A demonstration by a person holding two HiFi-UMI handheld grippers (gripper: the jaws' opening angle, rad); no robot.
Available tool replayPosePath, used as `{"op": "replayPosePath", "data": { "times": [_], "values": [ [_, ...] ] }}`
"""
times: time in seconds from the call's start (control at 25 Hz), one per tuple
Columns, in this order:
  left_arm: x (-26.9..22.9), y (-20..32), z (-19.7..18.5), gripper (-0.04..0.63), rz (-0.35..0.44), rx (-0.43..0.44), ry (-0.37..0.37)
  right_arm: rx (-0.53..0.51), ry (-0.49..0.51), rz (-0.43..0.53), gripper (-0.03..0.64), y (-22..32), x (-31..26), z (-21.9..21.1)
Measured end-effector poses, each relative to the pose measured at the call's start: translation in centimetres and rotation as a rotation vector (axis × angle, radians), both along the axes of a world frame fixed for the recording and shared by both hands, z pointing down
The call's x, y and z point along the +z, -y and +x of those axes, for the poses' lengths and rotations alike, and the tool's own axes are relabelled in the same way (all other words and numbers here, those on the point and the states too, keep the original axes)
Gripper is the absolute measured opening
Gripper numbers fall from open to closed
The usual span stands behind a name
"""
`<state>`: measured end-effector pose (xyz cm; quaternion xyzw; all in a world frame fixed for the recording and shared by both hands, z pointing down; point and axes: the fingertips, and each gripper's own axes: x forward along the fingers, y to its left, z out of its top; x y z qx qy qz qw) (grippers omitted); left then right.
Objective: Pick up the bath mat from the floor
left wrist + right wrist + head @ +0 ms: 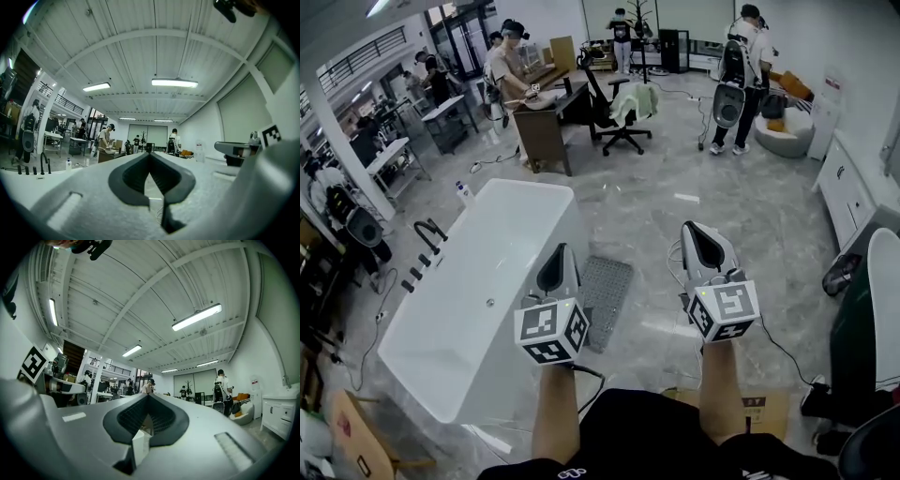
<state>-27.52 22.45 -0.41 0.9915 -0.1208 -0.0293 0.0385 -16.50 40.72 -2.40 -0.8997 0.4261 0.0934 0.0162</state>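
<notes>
A grey ribbed bath mat (pixel 606 298) lies flat on the marble floor beside the white bathtub (pixel 487 309). My left gripper (pixel 559 253) is held up in front of me, over the tub's near rim and just left of the mat, jaws shut and empty. My right gripper (pixel 701 232) hovers to the right of the mat, also shut with nothing in it. Both gripper views look level across the room toward the ceiling: in them the left gripper (pixel 151 155) and right gripper (pixel 149 396) tips meet, and the mat is not seen.
A black tap (pixel 428 232) stands on the tub's left rim. A cardboard box (pixel 757 409) sits by my right leg, with cables (pixel 787 352) on the floor. Further off are an office chair (pixel 623 112), a desk (pixel 548 117) and several people.
</notes>
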Motion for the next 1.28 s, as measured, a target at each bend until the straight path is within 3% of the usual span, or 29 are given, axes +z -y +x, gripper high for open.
{"op": "replayPosePath", "data": {
  "times": [0.72, 1.28],
  "values": [
    [1.4, 0.5, 3.6, 0.000, -0.002, 0.045, 0.019, 0.057, 0.019, -0.004, 0.006, -0.8, 1.7, 2.5],
    [3.7, 3.0, 9.6, 0.000, -0.041, 0.069, 0.058, 0.089, 0.073, -0.027, 0.006, 0.6, 4.0, 8.1]
  ]
}}
